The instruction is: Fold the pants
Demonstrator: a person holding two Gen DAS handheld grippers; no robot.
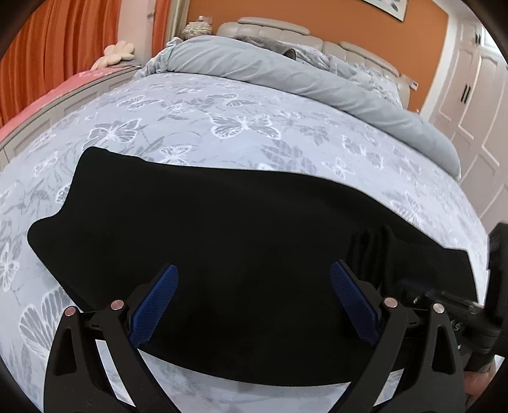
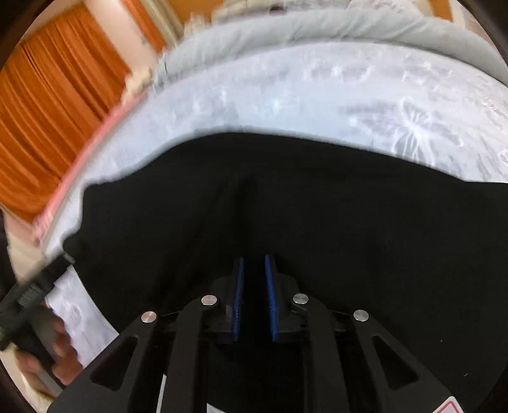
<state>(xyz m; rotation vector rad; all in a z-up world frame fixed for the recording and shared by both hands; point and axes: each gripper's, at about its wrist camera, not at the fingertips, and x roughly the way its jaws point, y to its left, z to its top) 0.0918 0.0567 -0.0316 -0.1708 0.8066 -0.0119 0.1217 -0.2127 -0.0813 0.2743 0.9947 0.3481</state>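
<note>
The black pants (image 1: 228, 235) lie flat across the pale butterfly-print bedspread (image 1: 228, 120), stretched from left to right. My left gripper (image 1: 254, 273) is open, its blue pads (image 1: 155, 305) wide apart just above the near edge of the pants, holding nothing. My right gripper (image 2: 254, 270) is shut on a raised ridge of the black pants (image 2: 349, 228), its blue pads (image 2: 271, 301) nearly together with cloth between them. The right gripper also shows blurred in the left wrist view (image 1: 457, 305) at the pants' right end. The right wrist view is motion-blurred.
A rolled grey duvet (image 1: 301, 73) lies across the far end of the bed by the beige headboard (image 1: 273, 28). Orange curtains (image 1: 60, 41) and a pink-topped bench (image 1: 54, 95) stand to the left. White wardrobe doors (image 1: 470, 95) stand to the right.
</note>
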